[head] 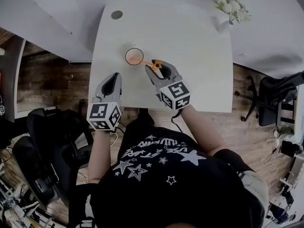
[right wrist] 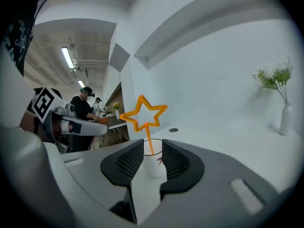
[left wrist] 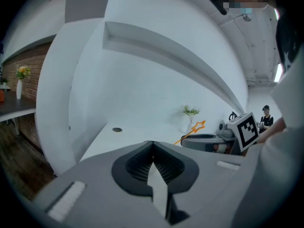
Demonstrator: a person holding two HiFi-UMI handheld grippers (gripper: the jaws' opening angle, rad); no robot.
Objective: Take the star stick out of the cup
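Note:
A clear cup [head: 134, 56] stands on the white table [head: 199, 56]. An orange star stick [head: 151, 63] leans out of it toward my right gripper [head: 154, 67]. In the right gripper view the star [right wrist: 142, 112] rises above the cup [right wrist: 154, 164], and the thin stick passes between the jaws of my right gripper [right wrist: 152, 147], which stand open and apart from it. My left gripper [head: 114, 78] hovers over the table's near left part, shut with nothing in it [left wrist: 152, 144]. The left gripper view shows the star stick [left wrist: 197, 126] to the right, beside the right gripper [left wrist: 211, 141].
A white vase of flowers [head: 231, 11] stands at the table's far right and a round grommet [head: 117, 14] at its far left. Dark office chairs sit on both sides [head: 275, 101], [head: 47, 141]. People [right wrist: 85, 109] stand in the background.

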